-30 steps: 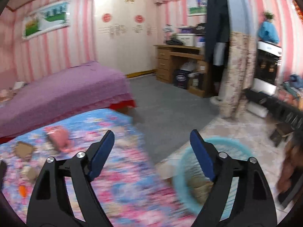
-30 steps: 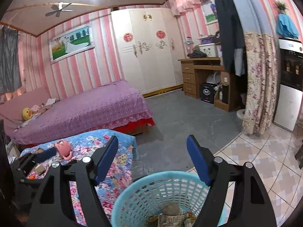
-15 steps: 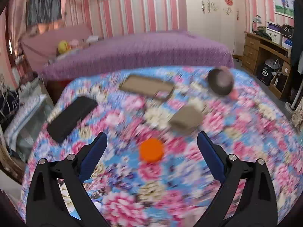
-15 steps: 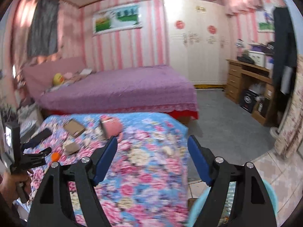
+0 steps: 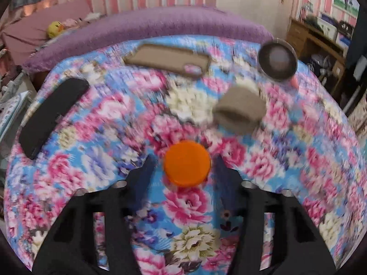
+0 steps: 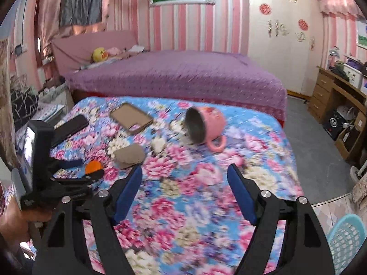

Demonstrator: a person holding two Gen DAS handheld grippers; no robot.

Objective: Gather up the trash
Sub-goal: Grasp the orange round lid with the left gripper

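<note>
Here, orange bottle cap (image 5: 187,163) laid on the floral counter (image 5: 298,160), framed between the closing jaws of the left gripper (image 5: 183,167), pads not yet pressed on it, crumpled brown paper (image 5: 238,112) just beyond, right gripper (image 6: 184,180) held apart and empty, blue basket (image 6: 346,240) on the floor.

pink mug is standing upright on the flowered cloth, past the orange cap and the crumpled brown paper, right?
Not quite. The pink mug is lying on its side, not upright; its dark opening faces the camera and its handle rests low against the flowered cloth. The right wrist view shows this. It does lie past the orange cap and the crumpled brown paper.
</note>
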